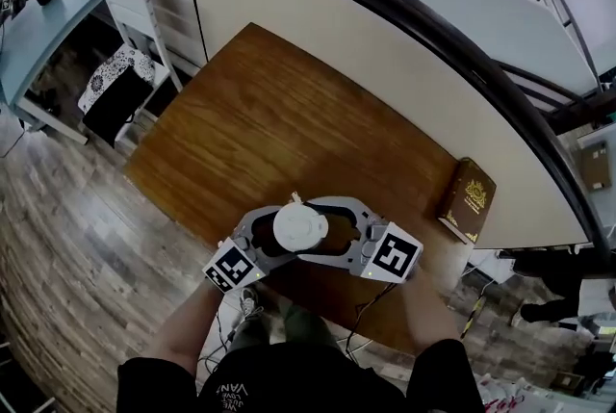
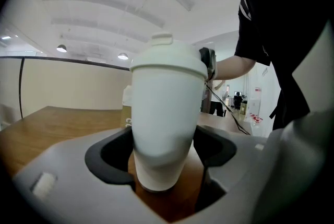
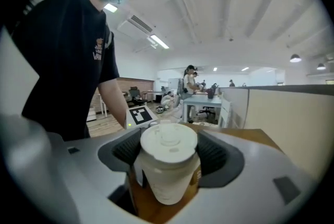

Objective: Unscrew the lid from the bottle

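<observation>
A white bottle (image 2: 164, 124) with a domed white lid (image 1: 300, 226) stands upright near the front edge of the wooden table (image 1: 279, 122). My left gripper (image 1: 274, 240) comes in from the left; in the left gripper view its dark pads (image 2: 112, 157) press the lower body on both sides, so my left gripper (image 2: 164, 157) is shut on the bottle. My right gripper (image 1: 324, 230) comes in from the right. In the right gripper view the lid (image 3: 168, 140) sits between the ribbed pads (image 3: 215, 157) of my right gripper (image 3: 169, 154), which is shut on it.
A brown book (image 1: 469, 199) with gold print lies at the table's right edge. A cream partition (image 1: 404, 84) runs along the far side. A white chair (image 1: 130, 26) stands at the left on the wood floor. Cables (image 1: 371, 305) hang under the near edge.
</observation>
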### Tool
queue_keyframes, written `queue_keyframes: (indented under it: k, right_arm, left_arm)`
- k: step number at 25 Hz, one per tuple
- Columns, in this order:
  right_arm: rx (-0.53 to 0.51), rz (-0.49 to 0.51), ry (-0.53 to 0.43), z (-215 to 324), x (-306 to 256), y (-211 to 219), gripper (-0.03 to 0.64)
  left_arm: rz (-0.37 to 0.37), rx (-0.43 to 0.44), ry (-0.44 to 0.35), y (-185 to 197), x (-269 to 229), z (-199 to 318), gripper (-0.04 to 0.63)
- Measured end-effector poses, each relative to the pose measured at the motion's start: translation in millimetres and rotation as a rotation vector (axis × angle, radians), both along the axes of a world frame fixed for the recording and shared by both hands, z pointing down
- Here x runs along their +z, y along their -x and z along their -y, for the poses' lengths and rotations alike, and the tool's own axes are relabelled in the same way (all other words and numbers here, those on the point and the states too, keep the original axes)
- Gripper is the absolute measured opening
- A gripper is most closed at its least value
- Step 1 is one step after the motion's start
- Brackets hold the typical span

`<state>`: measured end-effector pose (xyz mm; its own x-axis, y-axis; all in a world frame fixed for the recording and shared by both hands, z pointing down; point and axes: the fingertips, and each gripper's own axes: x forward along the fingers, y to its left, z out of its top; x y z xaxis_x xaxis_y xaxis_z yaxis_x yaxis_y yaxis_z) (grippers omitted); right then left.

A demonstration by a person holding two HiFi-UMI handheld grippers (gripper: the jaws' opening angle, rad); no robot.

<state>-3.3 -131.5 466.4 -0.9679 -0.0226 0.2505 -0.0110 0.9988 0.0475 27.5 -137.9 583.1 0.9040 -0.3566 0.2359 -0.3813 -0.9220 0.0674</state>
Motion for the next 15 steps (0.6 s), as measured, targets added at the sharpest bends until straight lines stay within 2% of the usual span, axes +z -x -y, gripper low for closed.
queue_keyframes:
  k: [3,6,9,11,15]
  right_arm:
    - [-0.135,-0.040,0.004,-2,2,0,0.305]
    - [-0.148,-0.073,0.028,-4,4,1,0.307]
    - [-0.065,-0.022,0.060,-1,-6,0,0.307]
    - [0.026,0.032,0.081,3,-17,-5,0.314]
    - [0.297,0.100,0.106,6,-26,-22,0.314]
  left_arm:
    - [0.003,-0.006,0.001,1,-1,0,0.357]
    - [0.001,-0.017,-0.002,2,-2,-1,0.357]
    - [-0.002,-0.027,0.000,3,-2,-1,0.357]
    - [-0.004,-0.036,0.006,4,-1,-1,0.357]
    - [-0.004,-0.063,0.018,4,-1,0,0.357]
